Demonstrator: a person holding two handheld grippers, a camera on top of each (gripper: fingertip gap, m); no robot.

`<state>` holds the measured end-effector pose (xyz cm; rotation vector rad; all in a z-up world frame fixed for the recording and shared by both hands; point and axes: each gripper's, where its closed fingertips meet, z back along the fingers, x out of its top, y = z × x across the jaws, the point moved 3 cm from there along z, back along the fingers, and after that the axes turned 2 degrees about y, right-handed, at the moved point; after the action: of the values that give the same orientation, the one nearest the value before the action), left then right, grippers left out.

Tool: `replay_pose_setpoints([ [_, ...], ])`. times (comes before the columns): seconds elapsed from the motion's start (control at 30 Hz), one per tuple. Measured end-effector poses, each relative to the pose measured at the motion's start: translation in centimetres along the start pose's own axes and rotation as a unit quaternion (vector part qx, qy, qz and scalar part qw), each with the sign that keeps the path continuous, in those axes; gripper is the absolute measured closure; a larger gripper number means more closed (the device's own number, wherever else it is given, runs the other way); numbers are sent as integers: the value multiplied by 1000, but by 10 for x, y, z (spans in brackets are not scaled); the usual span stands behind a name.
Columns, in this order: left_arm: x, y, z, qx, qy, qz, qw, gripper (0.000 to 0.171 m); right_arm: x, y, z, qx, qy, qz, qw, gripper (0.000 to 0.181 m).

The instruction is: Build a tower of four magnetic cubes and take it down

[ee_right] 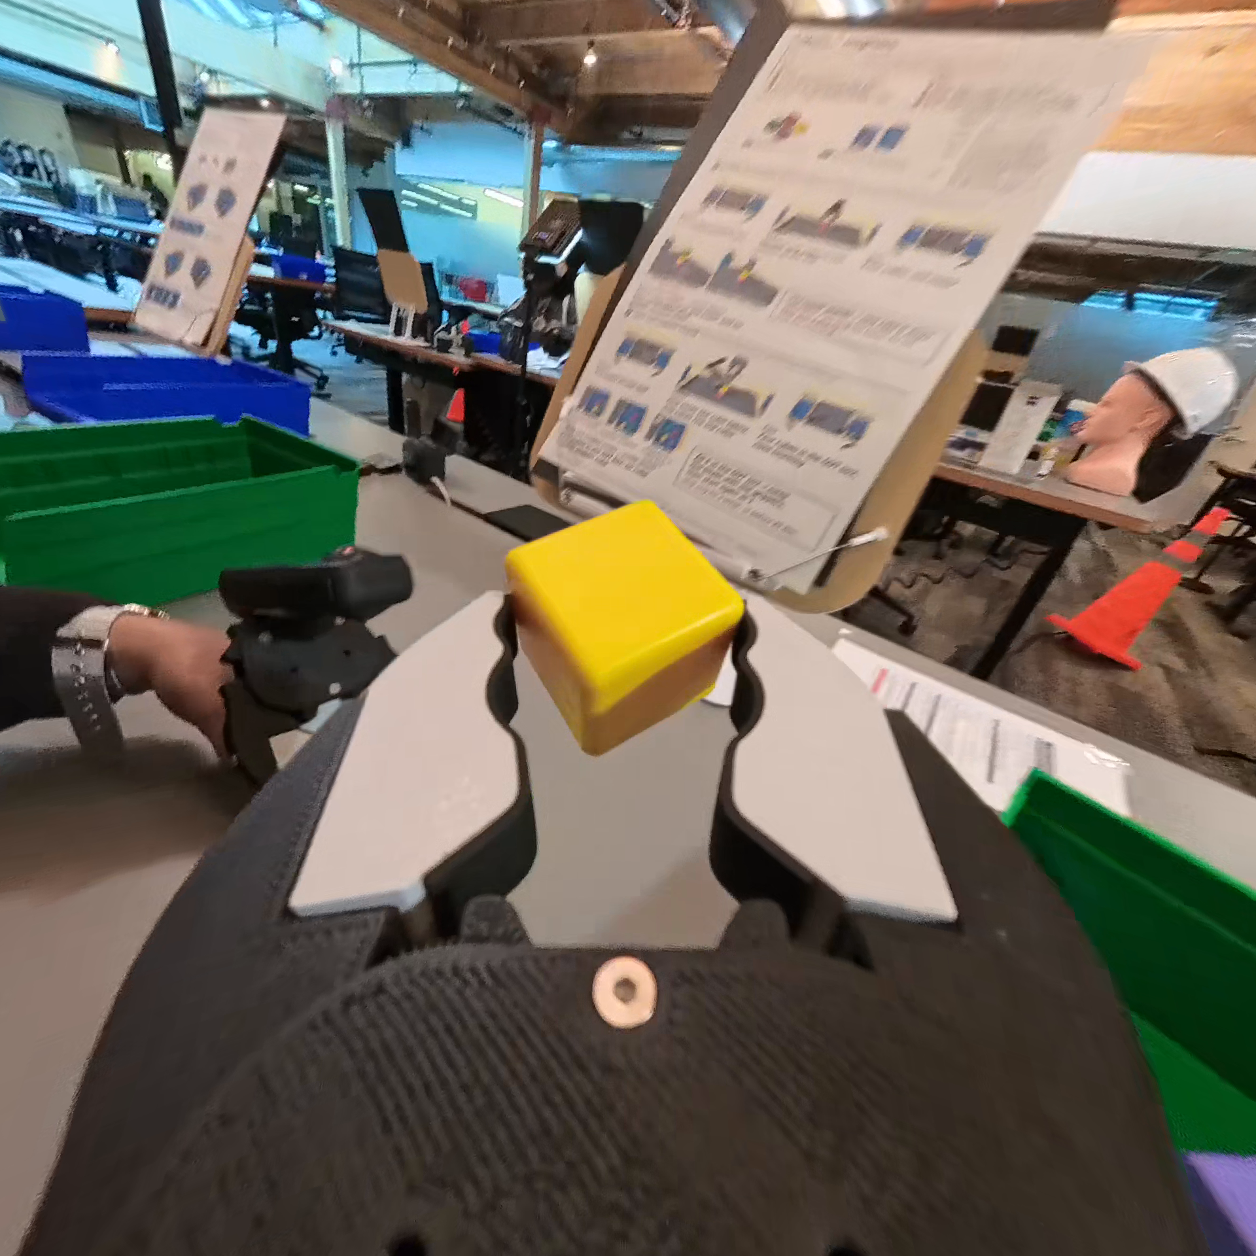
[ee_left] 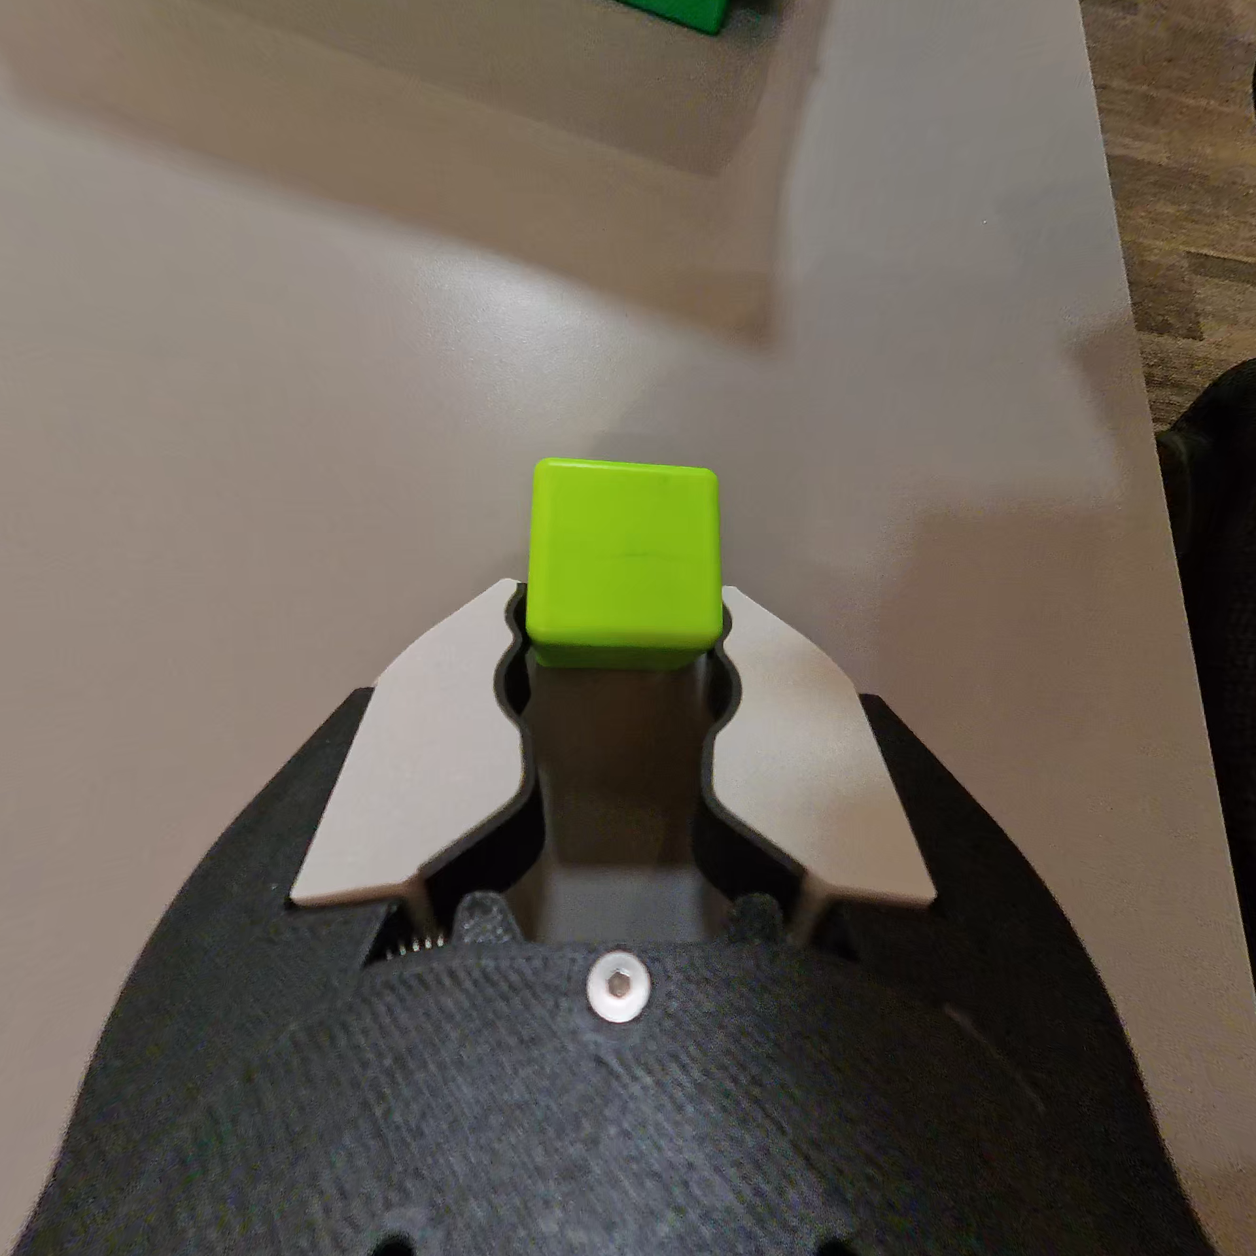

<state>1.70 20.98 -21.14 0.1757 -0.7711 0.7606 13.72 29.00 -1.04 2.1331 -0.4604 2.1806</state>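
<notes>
1. Left claw [ee_left: 622, 612]: pinching a lime-green cube [ee_left: 622, 554] between its grey fingertips [ee_left: 499, 612], held low over the pale grey surface [ee_left: 272, 408]; whether the cube touches the surface cannot be told.
2. Right claw [ee_right: 622, 639]: clamped on a yellow cube [ee_right: 622, 622], tilted with one corner down, raised clear of the surface [ee_right: 68, 917].
3. In the right wrist view, off to the left: the left claw [ee_right: 248, 754] pointing down at the surface, gripped by a hand [ee_right: 173, 669] with a watch [ee_right: 81, 679] on the wrist.
4. Behind that hand: a green bin [ee_right: 177, 503] on the surface, with blue bins [ee_right: 163, 394] farther back.
5. At the lower right edge: another green bin [ee_right: 1121, 904], next to printed sheets [ee_right: 985, 734] lying flat.
6. Beyond the yellow cube: a leaning board carrying an illustrated sheet [ee_right: 815, 306].
7. On the floor to the right: an orange traffic cone [ee_right: 1128, 605].
8. In the left wrist view, at the top edge: a corner of a green bin [ee_left: 679, 13].
</notes>
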Motion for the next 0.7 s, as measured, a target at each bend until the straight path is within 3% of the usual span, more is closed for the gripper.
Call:
replay_pose_setpoints([
  [0.1, 0, 0, 0, -3, 1, 2, 1000, 122, 22, -28, 23, -15, -2, -5, 1000, 119],
  [0.23, 0, 0, 0, 1, 1, 0, 1000, 122, 14, -67, 46, -71, 64, 13, 995, 119],
  [0.4, 0, 0, -1, 8, 3, -5, 1000, 122, -46, -121, 68, -137, 205, -11, 969, 119],
  [0.57, -1, 0, -1, 7, 5, -4, 1000, 121, -140, -131, 67, -107, 334, -81, 933, 119],
  [0.7, -1, 0, -1, 10, 6, -6, 1000, 121, -172, -133, 66, -107, 396, -63, 910, 119],
])
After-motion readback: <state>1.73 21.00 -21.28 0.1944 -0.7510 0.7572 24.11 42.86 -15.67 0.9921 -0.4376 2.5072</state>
